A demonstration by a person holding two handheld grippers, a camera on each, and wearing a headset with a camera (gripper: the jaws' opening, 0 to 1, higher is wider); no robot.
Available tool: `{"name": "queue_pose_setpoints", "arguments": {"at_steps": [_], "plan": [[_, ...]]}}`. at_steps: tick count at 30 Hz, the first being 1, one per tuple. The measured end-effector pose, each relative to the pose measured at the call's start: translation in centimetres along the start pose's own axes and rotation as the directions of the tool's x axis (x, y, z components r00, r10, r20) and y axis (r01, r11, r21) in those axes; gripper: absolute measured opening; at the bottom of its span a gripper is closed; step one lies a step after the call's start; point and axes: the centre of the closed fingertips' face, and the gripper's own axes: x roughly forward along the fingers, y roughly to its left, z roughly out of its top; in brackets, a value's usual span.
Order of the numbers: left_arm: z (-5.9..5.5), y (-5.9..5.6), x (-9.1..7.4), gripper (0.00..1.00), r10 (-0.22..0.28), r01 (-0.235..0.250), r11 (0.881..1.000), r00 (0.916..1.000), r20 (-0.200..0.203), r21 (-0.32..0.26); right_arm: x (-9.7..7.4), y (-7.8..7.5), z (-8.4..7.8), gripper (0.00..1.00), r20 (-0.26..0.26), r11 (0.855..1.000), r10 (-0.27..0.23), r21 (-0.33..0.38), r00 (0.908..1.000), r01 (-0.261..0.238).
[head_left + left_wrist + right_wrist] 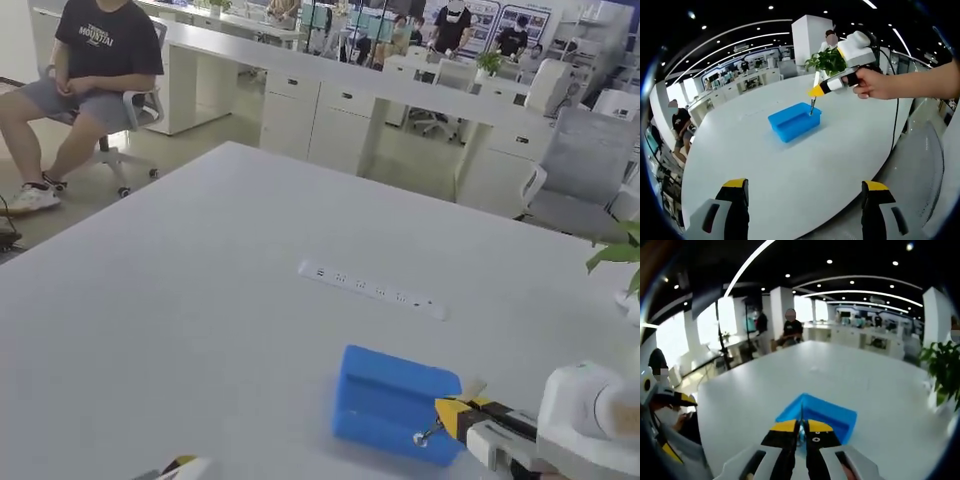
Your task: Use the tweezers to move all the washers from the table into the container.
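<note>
Counted: two grippers, one pair of tweezers, one container, one power strip, one potted plant.

Nearest, low in the left gripper view: left gripper (805, 200), jaws spread wide, grasping nothing, over the near edge of the bench (200, 300).

Next, right gripper (452, 412) (815, 92) (801, 429), carried in a hand (875, 85), jaws clamped together on the tweezers (433, 430) (812, 106) (801, 416). Long axis of the tweezers close to upright in the left gripper view, tips pointing down; in the head view slanting out of the yellow jaw tips toward the container. At the tips, one small pale ring (420, 438), perhaps a washer, too blurred to be sure.

Just under those tips, the blue container (375, 410) (790, 134) (840, 412), rectangular and open-topped, toward the bench's near edge and right of its middle. Tips at the corner closest to the right gripper; inside or just above the rim, cannot tell.

Farther on, near the bench's middle, a white power strip (375, 288) lying flat, well apart from the container.

At the far right edge, the green plant (620, 255) (827, 60) (940, 367).

Beyond the bench, a person seated on a chair (90, 60)
</note>
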Motion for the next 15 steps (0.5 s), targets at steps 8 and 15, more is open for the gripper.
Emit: {"name": "queue_pose_setpoints", "arguments": {"at_steps": [8, 15], "plan": [[-0.3, -0.1, 0.3, 0.96, -0.01, 0.01, 1.0, 0.9999, -0.012, -0.003, 2.5, -1.3, 0.2, 0.02, -0.011, 0.999, -0.016, -0.028, 0.9998, 0.015], [-0.5, 0.1, 0.4, 0.96, -0.011, 0.01, 1.0, 0.9997, -0.02, -0.017, 4.1, -1.6, -0.8, 0.02, -0.041, 0.999, -0.008, -0.039, 0.9991, 0.007]]}}
